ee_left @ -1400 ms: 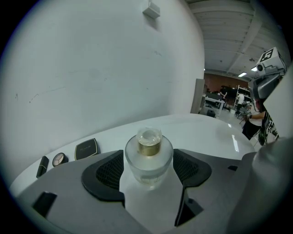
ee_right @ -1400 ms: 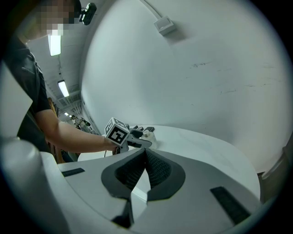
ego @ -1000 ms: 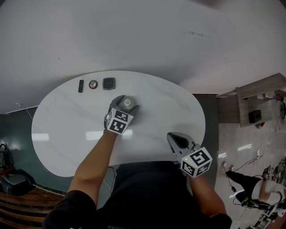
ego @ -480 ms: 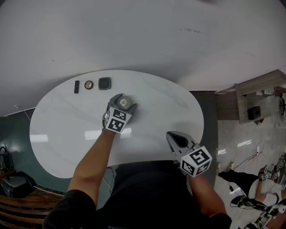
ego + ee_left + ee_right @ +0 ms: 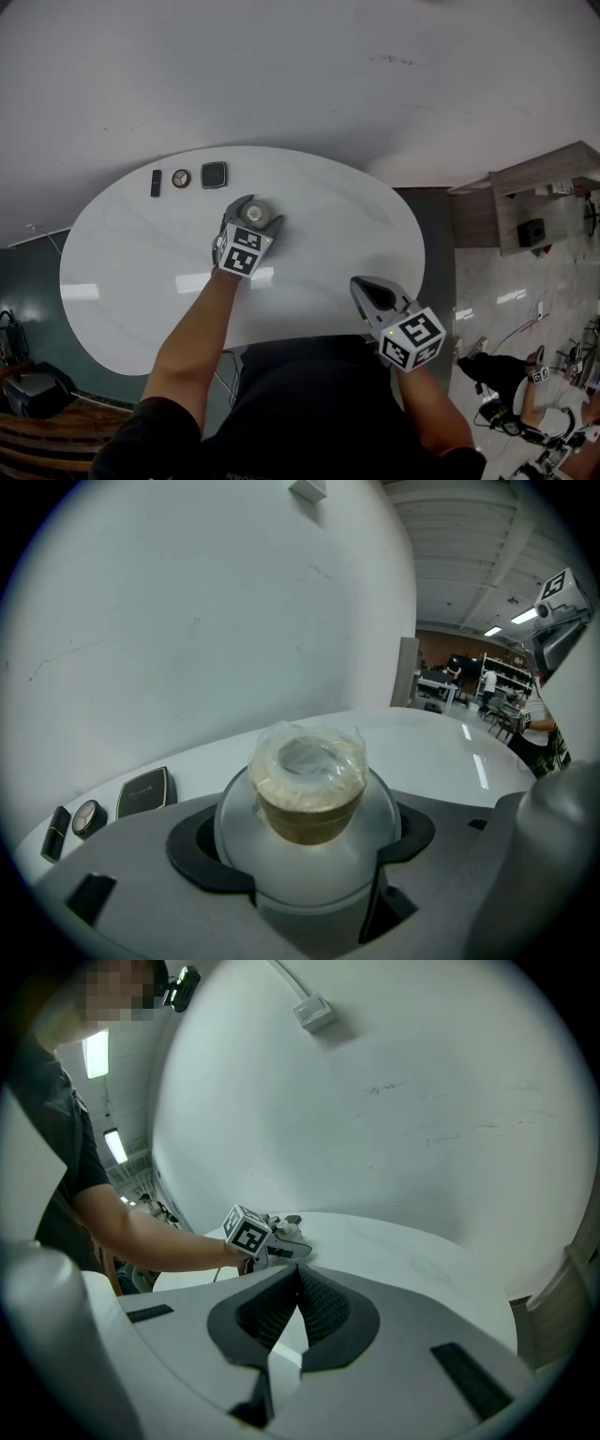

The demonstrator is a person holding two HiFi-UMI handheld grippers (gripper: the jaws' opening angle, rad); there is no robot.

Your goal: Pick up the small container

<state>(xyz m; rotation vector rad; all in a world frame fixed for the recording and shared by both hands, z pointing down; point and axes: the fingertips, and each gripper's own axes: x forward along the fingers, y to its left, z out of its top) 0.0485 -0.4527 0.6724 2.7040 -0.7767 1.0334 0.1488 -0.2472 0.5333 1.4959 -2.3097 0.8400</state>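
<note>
The small container (image 5: 309, 785), a round translucent white pot with a tan top under clear plastic wrap, sits between the jaws of my left gripper (image 5: 309, 846), which is shut on it. In the head view the small container (image 5: 259, 210) shows at the tip of the left gripper (image 5: 250, 217), over the far middle of the white oval table (image 5: 131, 281). My right gripper (image 5: 367, 292) hangs at the table's near edge, shut with nothing in it; its fingertips (image 5: 292, 1283) meet in the right gripper view.
Three small items lie in a row at the table's far left: a black stick (image 5: 156, 183), a round dial (image 5: 181, 177) and a black square case (image 5: 214, 174). A white wall stands behind the table. A wooden shelf unit (image 5: 539, 202) stands at the right.
The left gripper with the container has barely shifted, a little away from me; the view itself has drifted. The right gripper has stayed put.
</note>
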